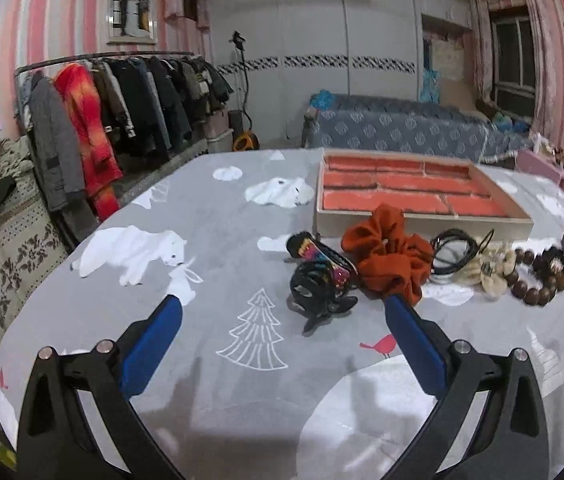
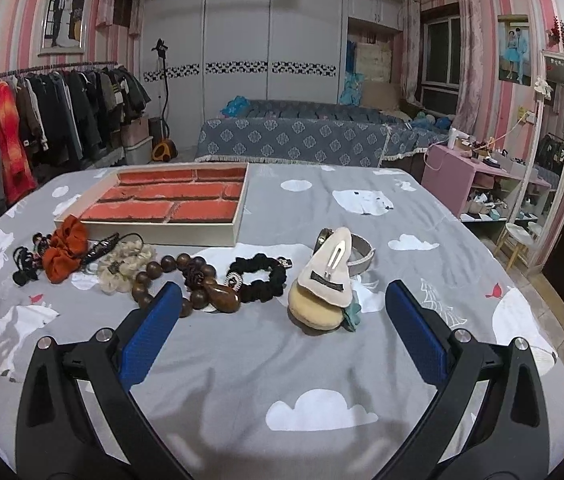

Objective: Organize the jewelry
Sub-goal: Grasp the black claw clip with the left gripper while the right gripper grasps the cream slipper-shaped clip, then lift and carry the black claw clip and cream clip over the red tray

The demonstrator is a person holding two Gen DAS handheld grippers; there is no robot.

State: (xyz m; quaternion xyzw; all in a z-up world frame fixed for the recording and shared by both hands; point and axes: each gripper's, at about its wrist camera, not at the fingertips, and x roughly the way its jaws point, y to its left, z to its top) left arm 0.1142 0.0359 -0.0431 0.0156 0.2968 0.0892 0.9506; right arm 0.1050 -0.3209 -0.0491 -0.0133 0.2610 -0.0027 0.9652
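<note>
A row of hair pieces and jewelry lies on the grey printed bedspread [image 1: 218, 248] in front of a shallow tray [image 1: 421, 224] lined in orange-red. My left gripper [image 1: 282, 312] is open, just short of a black claw clip [image 1: 317, 280] with a colourful band, beside a rust scrunchie [image 1: 389, 256]. My right gripper [image 2: 282, 300] is open too, facing a cream snap clip on a beige pad [image 2: 325, 276]. To its left lie a black scrunchie [image 2: 260, 280], a brown wooden bead bracelet [image 2: 186, 280] and a cream scrunchie [image 2: 124, 264]. The tray [image 2: 154, 228] looks empty.
A silver cuff [image 2: 361, 252] lies behind the cream clip. Black cords [image 1: 455, 250] rest near the tray's front wall. A clothes rack [image 1: 122, 92] stands to the left, a blue-covered sofa [image 2: 301, 136] beyond, a pink shelf and mirror [image 2: 557, 152] to the right.
</note>
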